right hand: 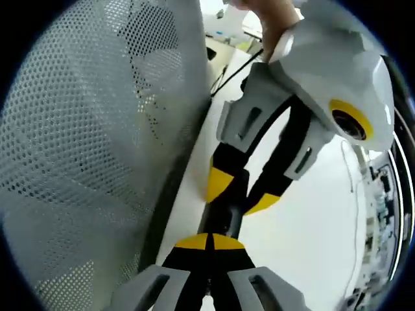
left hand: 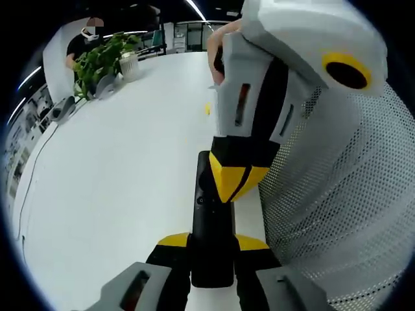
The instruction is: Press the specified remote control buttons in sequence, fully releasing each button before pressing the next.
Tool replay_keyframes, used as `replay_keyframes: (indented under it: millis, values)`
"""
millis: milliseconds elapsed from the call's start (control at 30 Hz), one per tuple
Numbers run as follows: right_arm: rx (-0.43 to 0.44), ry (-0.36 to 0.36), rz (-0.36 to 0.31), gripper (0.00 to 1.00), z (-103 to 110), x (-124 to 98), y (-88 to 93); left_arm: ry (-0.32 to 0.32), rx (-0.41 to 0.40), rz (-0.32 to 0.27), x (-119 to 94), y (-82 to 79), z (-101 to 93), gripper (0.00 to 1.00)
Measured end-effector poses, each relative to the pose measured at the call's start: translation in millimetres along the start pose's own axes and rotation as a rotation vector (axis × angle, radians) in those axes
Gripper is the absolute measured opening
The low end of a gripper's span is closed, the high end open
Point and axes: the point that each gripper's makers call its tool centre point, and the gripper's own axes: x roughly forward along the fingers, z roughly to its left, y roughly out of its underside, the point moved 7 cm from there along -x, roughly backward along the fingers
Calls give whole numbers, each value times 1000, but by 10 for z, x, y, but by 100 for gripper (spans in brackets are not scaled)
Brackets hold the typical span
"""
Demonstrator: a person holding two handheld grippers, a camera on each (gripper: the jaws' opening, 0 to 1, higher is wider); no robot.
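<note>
Left gripper [left hand: 212, 249]: its two yellow-tipped jaws rose from the bottom of the left gripper view and were closed against both sides of the remote control [left hand: 212, 223], gripping its near end.
Remote control: a long black bar, it lay lengthwise on the white table [left hand: 123, 175] and pointed away from the camera, just beside the perforated panel [left hand: 343, 194].
Right gripper [left hand: 233, 181]: in the left gripper view it came down from above, its yellow tips brought together and touching the top face of the remote, near the far end.
Right gripper, own view [right hand: 211, 243]: the jaws were closed with the tips meeting, and they gripped nothing; they rested on the dark remote [right hand: 228, 217].
Left gripper in the right gripper view [right hand: 240, 188]: it reached in from above, its jaws on both sides of the remote.
Hand [right hand: 272, 19]: a person's hand held the left gripper's body.
Background: a potted plant [left hand: 100, 58] stood far away on the table, and a person [left hand: 84, 39] sat behind it.
</note>
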Motion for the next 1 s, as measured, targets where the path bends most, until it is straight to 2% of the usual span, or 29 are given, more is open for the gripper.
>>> replay_keyframes:
  millis: [167, 300, 333, 433, 467, 500, 533, 633, 800, 967, 1000]
  values:
    - [67, -18, -54, 0, -26, 3, 22, -1, -2, -3, 1, 2, 0, 25]
    - [65, -12, -40, 0, -28, 4, 8, 0, -8, -7, 1, 5, 3, 25]
    - [148, -29, -64, 0, -37, 1, 17, 1, -10, -9, 2, 6, 5, 25]
    - [291, -54, -111, 0, -70, -26, 65, 3, -20, -18, 0, 5, 2, 25]
    - [286, -31, -100, 0, -100, -37, 84, 3, -21, -19, 1, 7, 3, 25]
    - [271, 0, -62, 0, -142, -55, 118, 2, -19, -19, 1, 8, 2, 25]
    - [283, 6, -62, 0, -160, -62, 114, 2, -19, -19, 0, 8, 2, 25]
    - [379, -3, -123, 0, -172, -68, 62, 1, -11, -17, 1, 4, -2, 25]
    - [361, -18, -79, 0, -125, -23, 105, -1, -11, -20, 2, 6, -4, 25]
    - [489, -42, -90, 0, -168, -25, 117, -1, 0, -29, -2, 15, -6, 25]
    - [481, -46, -88, 0, -196, -19, 115, -1, 2, -34, -2, 20, -4, 25]
